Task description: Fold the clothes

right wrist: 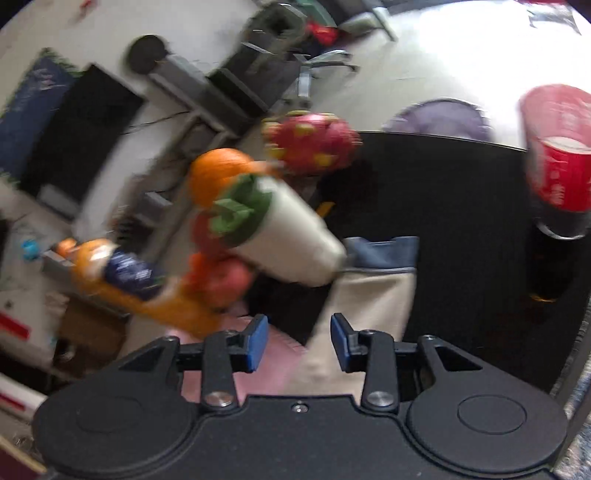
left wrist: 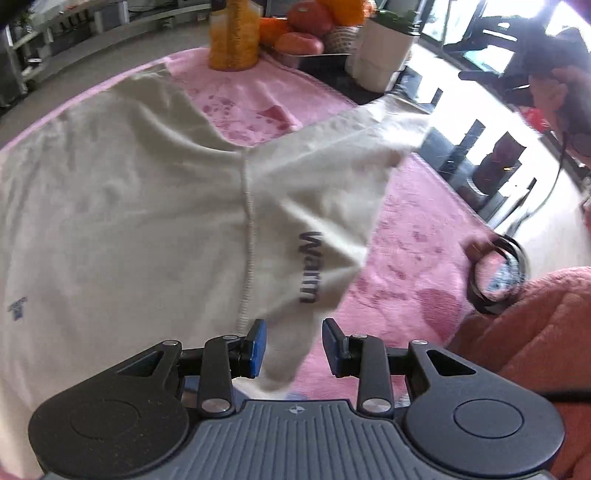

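Observation:
A cream garment (left wrist: 147, 206) with a centre seam and the dark word "Warm" lies spread on a pink towel (left wrist: 413, 258). My left gripper (left wrist: 294, 347) is open, its blue pads either side of a fold of the garment's near edge, apart from it. In the blurred right wrist view a cream sleeve with a blue cuff (right wrist: 373, 288) runs out over a black table (right wrist: 461, 221). My right gripper (right wrist: 299, 341) is open above the sleeve's near part.
An orange juice bottle (left wrist: 233, 33), fruit (left wrist: 306, 26) and a white plant pot (left wrist: 386, 51) stand at the towel's far edge. A black ring (left wrist: 495, 273) and a coral quilted cloth (left wrist: 535, 350) lie to the right. A red cup (right wrist: 557, 147) stands far right.

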`<state>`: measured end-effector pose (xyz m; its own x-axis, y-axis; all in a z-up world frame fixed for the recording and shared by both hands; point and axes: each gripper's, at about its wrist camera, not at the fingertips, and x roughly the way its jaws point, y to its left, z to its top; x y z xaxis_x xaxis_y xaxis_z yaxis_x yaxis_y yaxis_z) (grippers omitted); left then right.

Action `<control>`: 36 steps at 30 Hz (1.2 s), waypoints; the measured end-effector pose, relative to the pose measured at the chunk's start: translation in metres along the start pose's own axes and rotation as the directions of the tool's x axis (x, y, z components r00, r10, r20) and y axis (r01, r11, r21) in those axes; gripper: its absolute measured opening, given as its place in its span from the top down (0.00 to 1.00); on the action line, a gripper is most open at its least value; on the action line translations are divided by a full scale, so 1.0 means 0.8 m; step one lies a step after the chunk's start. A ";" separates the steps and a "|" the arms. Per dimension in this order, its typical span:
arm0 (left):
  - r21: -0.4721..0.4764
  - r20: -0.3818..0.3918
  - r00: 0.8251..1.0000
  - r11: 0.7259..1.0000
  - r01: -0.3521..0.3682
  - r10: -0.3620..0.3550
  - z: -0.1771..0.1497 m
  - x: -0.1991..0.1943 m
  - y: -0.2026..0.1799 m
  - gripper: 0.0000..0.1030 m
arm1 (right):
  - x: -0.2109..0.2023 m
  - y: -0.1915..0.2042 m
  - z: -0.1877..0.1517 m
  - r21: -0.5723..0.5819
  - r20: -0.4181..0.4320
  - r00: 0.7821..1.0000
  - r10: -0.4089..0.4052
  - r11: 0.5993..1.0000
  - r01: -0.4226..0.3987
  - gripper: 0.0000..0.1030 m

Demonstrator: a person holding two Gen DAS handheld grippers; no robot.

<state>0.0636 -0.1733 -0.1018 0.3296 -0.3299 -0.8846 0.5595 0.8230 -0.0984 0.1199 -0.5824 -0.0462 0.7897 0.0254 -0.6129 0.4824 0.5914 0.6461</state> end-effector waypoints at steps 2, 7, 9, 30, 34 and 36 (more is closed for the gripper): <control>-0.012 -0.001 1.000 1.000 -0.008 0.008 0.009 0.009 -0.002 0.76 | 0.016 0.007 -0.001 -0.027 -0.013 1.000 0.010 1.000 -0.010 0.65; 0.010 0.003 0.999 0.999 0.042 -0.042 0.033 0.053 -0.020 0.79 | 0.072 0.014 0.001 -0.110 -0.048 0.995 -0.083 0.991 0.077 0.85; 0.025 -0.022 0.999 0.998 0.050 -0.049 0.037 0.071 -0.027 0.82 | 0.095 0.007 0.004 -0.136 -0.068 0.986 -0.154 0.980 0.143 0.85; 0.120 -0.015 0.997 0.990 0.072 -0.071 -0.010 0.021 -0.014 0.81 | 0.080 0.033 -0.008 -0.314 -0.018 0.966 -0.258 0.919 0.239 0.91; 0.100 0.005 0.999 0.994 0.054 -0.054 -0.041 -0.019 0.001 0.80 | -0.007 0.068 -0.045 -0.265 -0.091 0.996 -0.024 0.964 -0.001 0.87; 0.089 0.016 0.999 0.995 0.039 -0.040 -0.057 -0.040 0.010 0.80 | -0.035 0.078 -0.083 -0.262 -0.150 0.987 0.058 0.960 -0.096 0.85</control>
<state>0.0226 -0.1350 -0.0955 0.3188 -0.3702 -0.8725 0.6372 0.7652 -0.0919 0.1027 -0.4929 -0.0183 0.7504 0.1803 -0.6360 0.2881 0.7767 0.5601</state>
